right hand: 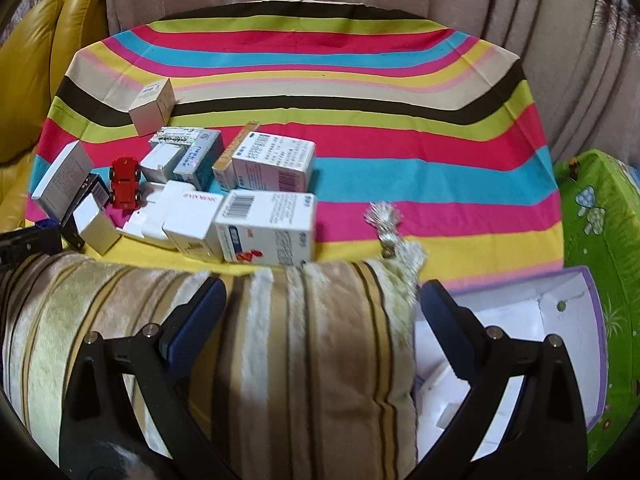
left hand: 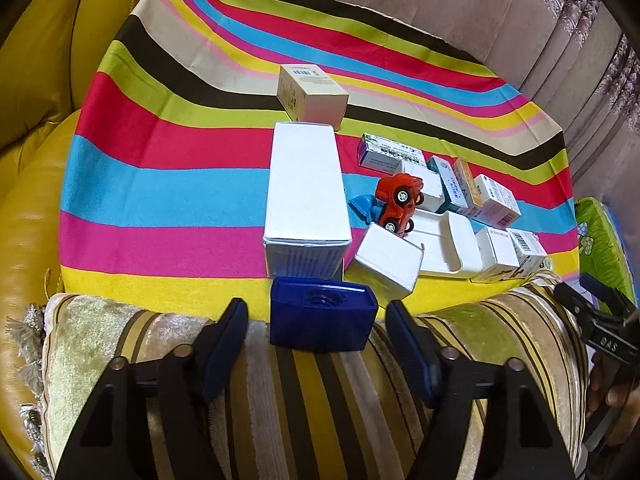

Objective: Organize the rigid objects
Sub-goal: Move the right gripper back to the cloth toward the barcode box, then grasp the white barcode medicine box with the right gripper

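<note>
Past near cushion edge (left hand: pixel 304 392), I see striped cloth (left hand: pixel 192 168) free left and far. Tall white box (left hand: pixel 306 184) long axis near-far. Left gripper (left hand: pixel 316 344) apart, blue box (left hand: pixel 323 314) unclamped; right gripper (right hand: pixel 320 312) apart, empty.

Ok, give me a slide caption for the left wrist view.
Open left tool hovers behind a blue box, facing cartons and a red toy car on striped cloth.

On the striped cloth (left hand: pixel 168 168) lie one red toy car (left hand: pixel 398 202), one blue scoop-shaped piece (left hand: pixel 360 204) just at its nine o'clock, one dark blue box (left hand: pixel 323 316) at the cloth's six o'clock edge, and one open white tray (left hand: pixel 448 242). About eleven cardboard boxes show, the tall white box (left hand: pixel 305 196) among them, though overlap makes that count uncertain. One striped cushion (right hand: pixel 280 340) and two grippers complete the count, the left gripper (left hand: pixel 316 340) and the right gripper (right hand: pixel 322 320).
</note>
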The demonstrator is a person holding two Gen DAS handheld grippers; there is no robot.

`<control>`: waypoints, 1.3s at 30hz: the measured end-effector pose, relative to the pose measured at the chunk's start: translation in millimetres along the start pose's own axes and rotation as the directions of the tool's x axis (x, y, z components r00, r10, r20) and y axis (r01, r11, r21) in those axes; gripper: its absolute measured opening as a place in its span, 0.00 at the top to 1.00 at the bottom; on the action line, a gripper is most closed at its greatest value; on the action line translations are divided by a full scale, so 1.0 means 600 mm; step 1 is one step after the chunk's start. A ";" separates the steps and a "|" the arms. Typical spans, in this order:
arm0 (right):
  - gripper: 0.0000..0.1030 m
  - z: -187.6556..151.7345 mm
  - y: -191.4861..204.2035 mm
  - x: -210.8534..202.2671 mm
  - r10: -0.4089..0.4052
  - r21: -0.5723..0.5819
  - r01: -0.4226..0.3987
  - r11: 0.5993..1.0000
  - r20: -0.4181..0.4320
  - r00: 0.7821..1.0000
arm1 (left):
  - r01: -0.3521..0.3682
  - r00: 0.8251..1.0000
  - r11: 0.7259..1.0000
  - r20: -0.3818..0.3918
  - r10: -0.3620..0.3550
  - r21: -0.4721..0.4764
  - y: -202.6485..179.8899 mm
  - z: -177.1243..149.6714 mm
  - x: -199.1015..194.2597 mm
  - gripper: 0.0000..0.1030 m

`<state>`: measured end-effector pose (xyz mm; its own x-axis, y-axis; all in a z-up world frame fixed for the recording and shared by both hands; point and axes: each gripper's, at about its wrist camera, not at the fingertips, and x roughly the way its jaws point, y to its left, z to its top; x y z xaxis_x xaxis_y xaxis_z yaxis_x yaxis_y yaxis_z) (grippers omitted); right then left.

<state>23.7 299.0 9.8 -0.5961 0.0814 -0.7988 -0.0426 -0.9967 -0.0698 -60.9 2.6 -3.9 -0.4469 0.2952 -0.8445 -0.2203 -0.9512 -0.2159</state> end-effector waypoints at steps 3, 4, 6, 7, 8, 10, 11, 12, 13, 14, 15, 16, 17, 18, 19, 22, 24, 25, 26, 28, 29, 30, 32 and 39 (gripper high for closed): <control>0.04 0.013 0.012 0.014 0.016 -0.013 -0.016 1.000 -0.016 1.000 | 0.007 1.000 1.000 0.001 -0.007 -0.001 0.001 -0.001 0.001 0.41; 0.04 0.016 0.017 0.018 0.018 -0.020 -0.018 1.000 -0.021 1.000 | 0.011 1.000 1.000 0.002 -0.011 -0.003 0.001 -0.001 0.001 0.42; 0.04 0.024 0.026 0.027 0.019 -0.033 -0.020 0.999 -0.030 0.999 | 0.018 1.000 1.000 0.003 -0.018 -0.006 0.003 -0.002 0.000 0.49; 0.04 0.027 0.029 0.030 0.019 -0.036 -0.020 0.999 -0.032 0.999 | 0.022 1.000 1.000 0.004 -0.022 -0.008 0.003 -0.003 0.000 0.49; 0.04 0.030 0.032 0.034 0.020 -0.040 -0.021 0.999 -0.035 0.999 | 0.027 1.000 1.000 0.008 -0.027 -0.009 0.004 -0.004 -0.001 0.49; 0.04 0.037 0.036 0.042 0.024 -0.043 -0.026 0.999 -0.045 0.999 | 0.035 0.999 0.999 0.013 -0.035 -0.008 0.004 -0.006 -0.003 0.49; 0.04 0.040 0.037 0.045 0.026 -0.043 -0.028 0.999 -0.049 0.998 | 0.037 0.999 0.999 0.014 -0.037 -0.006 0.004 -0.007 -0.004 0.49; 0.04 0.042 0.037 0.049 0.026 -0.043 -0.028 0.999 -0.054 0.998 | 0.039 0.999 0.999 0.016 -0.039 -0.005 0.004 -0.007 -0.005 0.49; 0.04 0.044 0.038 0.053 0.026 -0.042 -0.029 0.999 -0.062 0.998 | 0.041 0.999 0.999 0.017 -0.041 -0.004 0.004 -0.008 -0.006 0.49; 0.04 0.046 0.039 0.056 0.027 -0.041 -0.030 0.999 -0.068 0.997 | 0.044 0.999 0.999 0.020 -0.044 -0.004 0.004 -0.009 -0.008 0.49; 0.04 0.047 0.040 0.059 0.026 -0.042 -0.029 0.999 -0.070 0.997 | 0.047 0.999 0.999 0.023 -0.047 -0.005 0.004 -0.011 -0.010 0.49; 0.04 0.049 0.041 0.060 0.025 -0.043 -0.028 0.999 -0.071 0.997 | 0.050 0.998 0.999 0.026 -0.049 -0.007 0.005 -0.012 -0.012 0.49; 0.04 0.050 0.042 0.062 0.024 -0.044 -0.027 0.999 -0.073 0.997 | 0.053 0.998 0.999 0.030 -0.053 -0.010 0.005 -0.014 -0.013 0.49; 0.04 0.052 0.041 0.064 0.021 -0.042 -0.024 0.999 -0.075 0.997 | 0.056 0.998 0.998 0.032 -0.056 -0.012 0.006 -0.015 -0.015 0.49; 0.04 0.053 0.041 0.066 0.018 -0.038 -0.021 0.999 -0.076 0.997 | 0.060 0.998 0.998 0.035 -0.059 -0.015 0.007 -0.016 -0.016 0.49; 0.04 0.058 0.039 0.072 0.013 -0.030 -0.015 0.999 -0.085 0.996 | 0.067 0.997 0.998 0.038 -0.067 -0.015 0.007 -0.018 -0.017 0.49; 0.04 0.062 0.040 0.076 0.009 -0.031 -0.012 0.999 -0.089 0.996 | 0.070 0.997 0.997 0.041 -0.069 -0.013 0.006 -0.020 -0.019 0.49; 0.04 0.063 0.040 0.076 0.008 -0.033 -0.011 0.999 -0.088 0.996 | 0.071 0.997 0.997 0.043 -0.071 -0.012 0.005 -0.021 -0.020 0.49; 0.04 0.065 0.041 0.077 0.007 -0.036 -0.010 0.999 -0.087 0.996 | 0.073 0.996 0.997 0.044 -0.073 -0.012 0.005 -0.021 -0.020 0.49; 0.04 0.069 0.042 0.079 0.005 -0.040 -0.009 0.999 -0.086 0.996 | 0.078 0.996 0.997 0.047 -0.077 -0.011 0.006 -0.022 -0.022 0.49; 0.04 0.071 0.042 0.082 0.002 -0.040 -0.006 0.999 -0.087 0.996 | 0.080 0.996 0.997 0.049 -0.079 -0.011 0.005 -0.023 -0.023 0.49; 0.04 0.073 0.042 0.084 0.002 -0.038 -0.005 0.999 -0.089 0.996 | 0.083 0.995 0.997 0.052 -0.082 -0.011 0.005 -0.024 -0.024 0.49; 0.04 0.076 0.041 0.087 0.005 -0.030 -0.007 1.000 -0.090 0.996 | 0.088 0.995 0.996 0.057 -0.087 -0.010 0.003 -0.027 -0.027 0.49; 0.04 0.084 0.037 0.096 0.011 -0.008 -0.012 1.000 -0.096 0.995 | 0.106 0.992 0.994 0.073 -0.105 -0.005 -0.002 -0.038 -0.038 0.49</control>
<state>-51.9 281.2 -7.9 -0.5167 0.0708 -0.8532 -0.0288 -0.9974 -0.0653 -30.4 -5.0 4.5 -0.4837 0.3995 -0.7788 -0.2625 -0.9150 -0.3064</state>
